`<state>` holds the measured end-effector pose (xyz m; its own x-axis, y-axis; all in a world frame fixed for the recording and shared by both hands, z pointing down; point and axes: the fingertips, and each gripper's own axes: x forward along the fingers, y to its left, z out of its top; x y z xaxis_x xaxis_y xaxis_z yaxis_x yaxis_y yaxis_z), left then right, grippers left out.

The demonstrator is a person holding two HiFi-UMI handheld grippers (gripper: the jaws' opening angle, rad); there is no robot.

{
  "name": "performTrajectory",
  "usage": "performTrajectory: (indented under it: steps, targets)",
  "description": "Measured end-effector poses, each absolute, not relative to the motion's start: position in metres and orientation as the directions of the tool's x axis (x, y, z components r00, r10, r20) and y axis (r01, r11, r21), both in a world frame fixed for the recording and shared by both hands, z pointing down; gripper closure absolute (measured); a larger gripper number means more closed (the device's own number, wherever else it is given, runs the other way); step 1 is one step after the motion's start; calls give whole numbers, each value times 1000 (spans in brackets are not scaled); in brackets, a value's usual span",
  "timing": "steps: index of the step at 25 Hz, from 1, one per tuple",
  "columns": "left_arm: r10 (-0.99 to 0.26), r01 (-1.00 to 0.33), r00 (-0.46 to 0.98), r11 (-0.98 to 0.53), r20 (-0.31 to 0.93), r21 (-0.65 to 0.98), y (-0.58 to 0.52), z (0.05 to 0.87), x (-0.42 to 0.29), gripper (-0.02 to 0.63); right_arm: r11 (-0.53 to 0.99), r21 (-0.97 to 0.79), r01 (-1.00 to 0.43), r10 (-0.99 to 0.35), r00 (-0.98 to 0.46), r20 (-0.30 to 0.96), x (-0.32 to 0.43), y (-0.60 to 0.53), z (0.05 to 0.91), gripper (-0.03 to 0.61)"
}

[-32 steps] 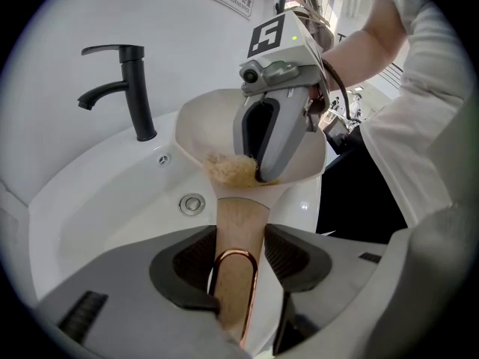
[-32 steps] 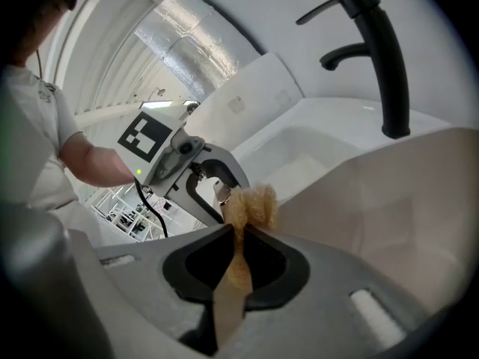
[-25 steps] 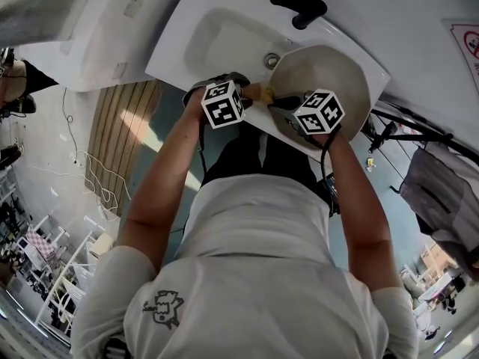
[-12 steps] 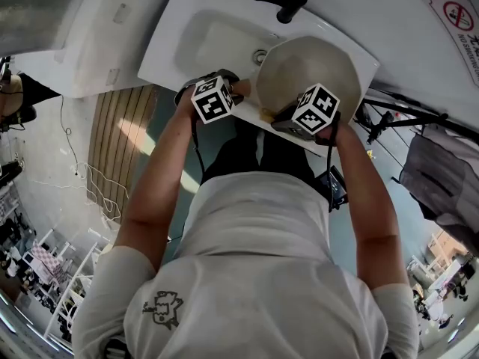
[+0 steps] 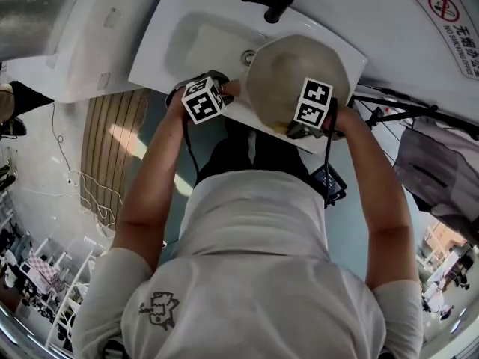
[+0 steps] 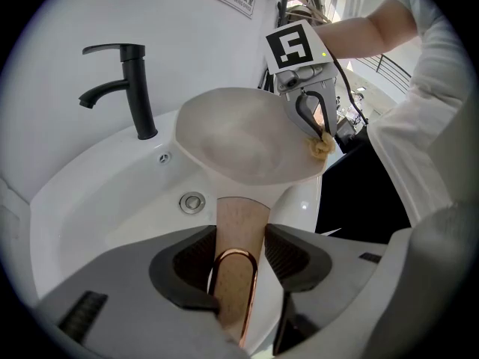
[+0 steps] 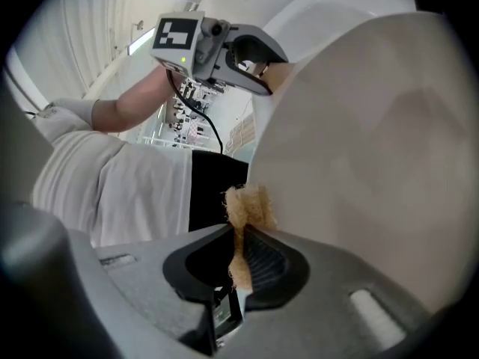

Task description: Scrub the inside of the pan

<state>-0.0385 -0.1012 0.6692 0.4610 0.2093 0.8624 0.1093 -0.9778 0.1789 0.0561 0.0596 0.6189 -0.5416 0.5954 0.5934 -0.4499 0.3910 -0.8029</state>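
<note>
Overhead, the head view is showing the person leaning over a white sink point(image 5: 196, 42) with a black faucet point(image 5: 268, 2) at its back, while a pale round pan point(image 5: 288, 72) is being held over the sink's front right edge. The left gripper point(image 5: 224, 92) is reaching in from the pan's left side, and the right gripper point(image 5: 293, 129) is sitting at the pan's near rim; a red-and-white sign point(image 5: 443, 10) is hanging on the wall at upper right. Next, the left gripper view is looking along that gripper's own jaws, which are closing firmly on the pan's tan handle point(image 6: 241, 234), a copper-coloured loop showing at the handle's end. The pan point(image 6: 239, 137) is tilting above the basin with its inside facing this camera, the drain point(image 6: 192, 200) is lying below it, and the faucet point(image 6: 123, 81) is standing behind. At the pan's far right rim the right gripper point(image 6: 313, 122) is pressing a tan scrub pad point(image 6: 322, 145) against the edge. Finally, the right gripper view is showing that gripper's jaws nearly together and pinching the scrub pad point(image 7: 247, 208), whose frayed top is touching the pan's pale surface point(image 7: 374, 163) near the rim. The left gripper point(image 7: 251, 51) is appearing at the top, clamping the handle point(image 7: 278, 70).
</note>
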Motion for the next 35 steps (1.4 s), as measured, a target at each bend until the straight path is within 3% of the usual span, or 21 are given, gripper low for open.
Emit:
performTrajectory:
  steps: [9,20,26,35]
  targets:
    - [217,113,462,-976,860,185,-100,669,-37,416,394,-774,-495,733,-339,590,97,77,615,538]
    - [223,116,464,-975,858,190,-100,669,-37,416,471,-631,-617,785,-33,618,177,66,616,540]
    - [229,119,464,-973,856,196,-100,668,-37,416,569,-517,-639,746,137,652,204,46,614,541]
    - [238,118,460,-971,856,206,-102,670,-37,417,766,-283,-577,562,389,730,247,-10,640,541]
